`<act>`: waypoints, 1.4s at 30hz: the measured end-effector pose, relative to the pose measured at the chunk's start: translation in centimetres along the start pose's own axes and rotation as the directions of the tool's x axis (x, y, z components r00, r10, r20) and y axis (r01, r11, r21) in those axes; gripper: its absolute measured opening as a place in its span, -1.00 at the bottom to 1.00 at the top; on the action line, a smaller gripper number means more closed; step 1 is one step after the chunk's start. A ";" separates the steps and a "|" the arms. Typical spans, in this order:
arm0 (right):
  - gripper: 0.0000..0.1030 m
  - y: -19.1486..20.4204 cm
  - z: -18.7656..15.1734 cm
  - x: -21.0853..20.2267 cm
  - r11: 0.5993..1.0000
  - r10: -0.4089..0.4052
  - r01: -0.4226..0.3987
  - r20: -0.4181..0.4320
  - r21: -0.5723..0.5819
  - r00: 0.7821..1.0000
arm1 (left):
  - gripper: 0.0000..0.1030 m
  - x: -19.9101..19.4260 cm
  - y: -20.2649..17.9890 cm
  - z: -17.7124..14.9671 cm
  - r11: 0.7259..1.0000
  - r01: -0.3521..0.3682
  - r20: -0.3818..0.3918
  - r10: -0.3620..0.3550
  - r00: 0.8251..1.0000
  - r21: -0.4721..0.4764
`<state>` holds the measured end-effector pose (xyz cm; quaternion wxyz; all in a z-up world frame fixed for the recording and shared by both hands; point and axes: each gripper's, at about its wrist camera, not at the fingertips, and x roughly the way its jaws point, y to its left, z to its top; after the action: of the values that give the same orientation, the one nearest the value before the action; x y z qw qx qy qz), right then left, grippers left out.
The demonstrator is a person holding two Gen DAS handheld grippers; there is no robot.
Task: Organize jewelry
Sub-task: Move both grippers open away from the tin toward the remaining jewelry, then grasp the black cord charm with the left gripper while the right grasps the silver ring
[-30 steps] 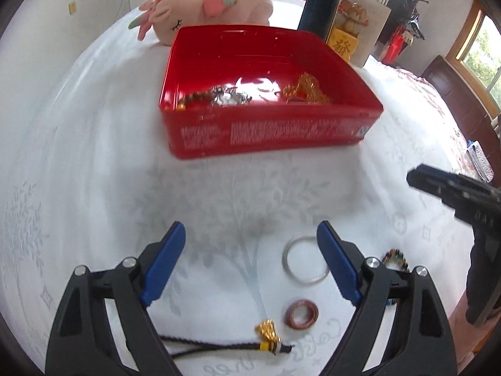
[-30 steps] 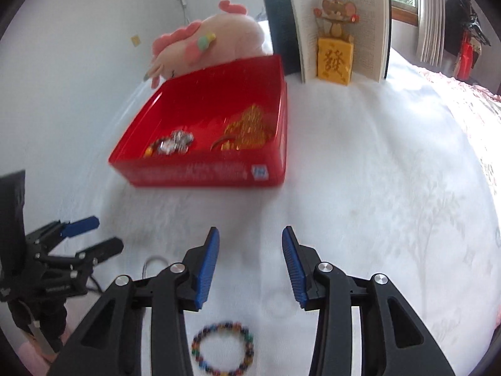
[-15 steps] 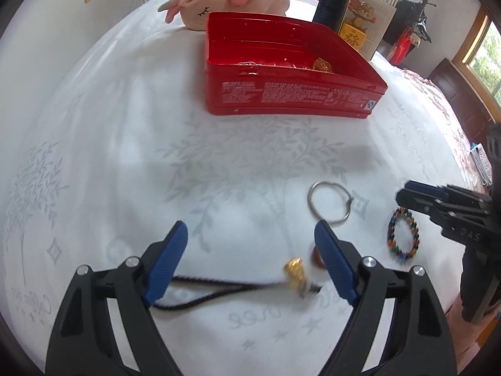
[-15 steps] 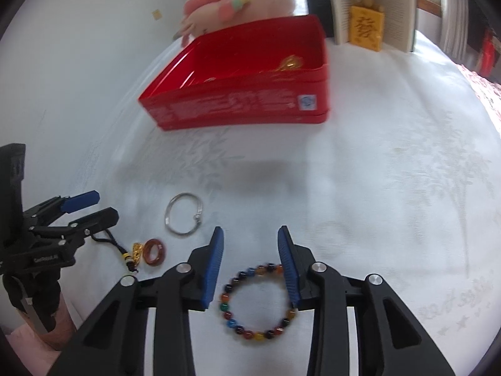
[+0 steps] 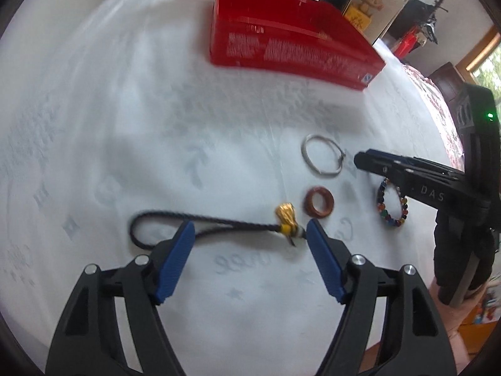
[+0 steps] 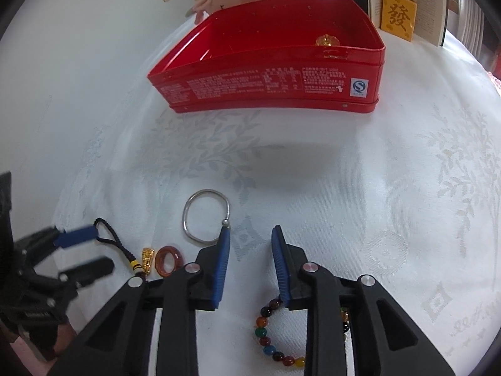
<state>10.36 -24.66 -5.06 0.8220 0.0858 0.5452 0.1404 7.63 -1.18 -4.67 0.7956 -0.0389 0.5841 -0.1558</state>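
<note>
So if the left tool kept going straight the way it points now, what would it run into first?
Probably the black cord with the gold charm, lying across the gap between the open left tool fingers. Beyond it, white cloth, then the red tin. Depth is uncertain.

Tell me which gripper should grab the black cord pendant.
Left. The left gripper, open, already brackets the black cord pendant. The right gripper, open too, sits over the beaded bracelet.

Black gripper (image 5: 250, 232) frames, ribbed blue jaws, apparently silver screws.
</note>
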 end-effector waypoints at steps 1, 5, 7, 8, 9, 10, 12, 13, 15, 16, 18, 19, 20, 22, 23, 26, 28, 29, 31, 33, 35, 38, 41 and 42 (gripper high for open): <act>-0.47 -0.1 0.0 0.0 1.000 -0.002 0.002 0.000 0.003 1.000 | 0.31 0.5 -0.1 0.1 1.000 -0.001 -0.013 0.001 1.000 -0.013; -0.47 0.0 -0.1 -0.2 1.000 0.005 -0.005 0.004 -0.005 1.000 | 0.25 1.4 -0.6 0.5 0.998 -0.026 -0.027 0.025 0.999 -0.055; -0.47 0.0 -0.1 -0.2 1.000 0.005 -0.005 0.007 -0.007 1.000 | 0.23 1.6 -0.8 0.7 0.997 -0.026 -0.030 0.024 0.999 -0.069; -0.47 0.0 -0.1 -0.1 1.000 0.007 -0.007 0.009 -0.010 1.000 | 0.23 1.7 -0.9 0.9 0.997 -0.027 -0.033 0.025 0.999 -0.078; -0.47 0.0 0.0 -0.1 1.000 0.009 -0.009 0.010 -0.010 1.000 | 0.23 1.8 -0.9 0.9 0.996 -0.029 -0.034 0.026 0.999 -0.082; -0.47 0.0 0.0 0.0 1.000 0.011 -0.011 0.010 -0.011 1.000 | 0.23 1.9 -1.0 1.0 0.996 -0.034 -0.037 0.031 0.999 -0.088; -0.47 -0.1 0.0 0.1 1.000 0.013 -0.013 0.010 -0.010 1.000 | 0.23 1.9 -1.2 1.0 0.994 -0.039 -0.040 0.035 0.999 -0.106; -0.47 -0.1 0.0 0.1 1.000 0.015 -0.015 0.011 -0.009 1.000 | 0.23 1.9 -1.2 1.0 0.992 -0.039 -0.045 0.034 0.998 -0.117; -0.47 -0.2 0.0 0.1 1.000 0.017 -0.017 0.014 -0.008 1.000 | 0.23 1.7 -1.1 0.6 0.987 -0.017 -0.057 0.008 0.998 -0.158; -0.47 -0.3 0.0 0.1 1.000 0.018 -0.018 0.015 -0.008 1.000 | 0.23 1.7 -1.0 0.4 0.983 -0.002 -0.071 -0.011 0.997 -0.181; -0.47 -0.4 0.0 0.0 1.000 0.018 -0.018 0.017 -0.006 1.000 | 0.20 1.7 -1.1 0.0 0.979 0.010 -0.087 -0.028 0.996 -0.201; -0.47 -0.4 0.0 0.0 1.000 0.020 -0.020 0.019 -0.006 1.000 | 0.15 1.8 -1.2 -0.2 0.978 0.009 -0.094 -0.029 0.995 -0.207; -0.47 -0.4 0.0 0.0 1.000 0.021 -0.021 0.019 -0.005 1.000 | 0.12 1.8 -1.2 -0.3 0.976 0.004 -0.097 -0.025 0.995 -0.216; -0.47 -0.4 -0.1 -0.1 1.000 0.022 -0.022 0.023 -0.006 1.000 | 0.03 2.1 -1.5 0.1 0.976 -0.024 -0.099 0.003 0.995 -0.215; -0.47 -0.4 -0.1 -0.2 1.000 0.023 -0.023 0.025 -0.007 0.999 | 0.02 2.3 -1.5 0.3 0.976 -0.035 -0.103 0.013 0.995 -0.215; -0.47 -0.2 -0.1 -0.2 1.000 0.023 -0.023 0.026 -0.013 0.999 | 0.02 2.7 -2.0 1.0 0.975 -0.065 -0.100 0.044 0.994 -0.211; -0.47 -0.2 -0.1 -0.1 1.000 0.023 -0.023 0.025 -0.014 0.999 | 0.02 3.2 -2.6 1.5 0.977 -0.092 -0.100 0.074 0.992 -0.192; -0.47 -0.2 -0.1 -0.1 1.000 0.025 -0.024 0.025 -0.014 0.999 | 0.02 3.4 -2.8 1.7 0.978 -0.103 -0.102 0.085 0.991 -0.184; -0.47 -0.2 -0.1 -0.2 1.000 0.029 -0.028 0.027 -0.012 0.999 | -0.12 3.6 -3.2 2.0 0.979 -0.126 -0.101 0.111 0.989 -0.162; -0.47 -0.3 -0.1 -0.2 1.000 0.029 -0.029 0.029 -0.011 0.999 | -0.42 3.7 -3.2 2.1 0.979 -0.146 -0.096 0.133 0.986 -0.144; -0.46 -0.4 -0.1 -0.3 0.999 0.034 -0.033 0.030 -0.012 0.999 | -0.68 3.7 -2.7 2.2 0.980 -0.146 -0.093 0.134 0.987 -0.139; -0.46 -0.2 -0.1 -0.2 0.999 0.036 -0.035 0.028 -0.020 0.999 | -0.72 3.6 -1.9 2.3 0.985 -0.124 -0.092 0.113 0.989 -0.120; -0.46 0.1 0.0 0.2 0.999 0.044 -0.044 0.013 -0.027 0.999 | -0.72 3.4 -1.8 2.4 0.990 -0.113 -0.081 0.106 0.991 -0.088; -0.46 0.2 0.0 0.4 0.999 0.041 -0.041 0.007 -0.029 0.999 | -0.72 3.4 -1.8 2.5 0.991 -0.108 -0.079 0.102 0.992 -0.082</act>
<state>10.46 -24.32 -5.30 0.8222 0.0857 0.5380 0.1647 10.53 -4.18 -6.56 0.7780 -0.0365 0.6207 -0.0896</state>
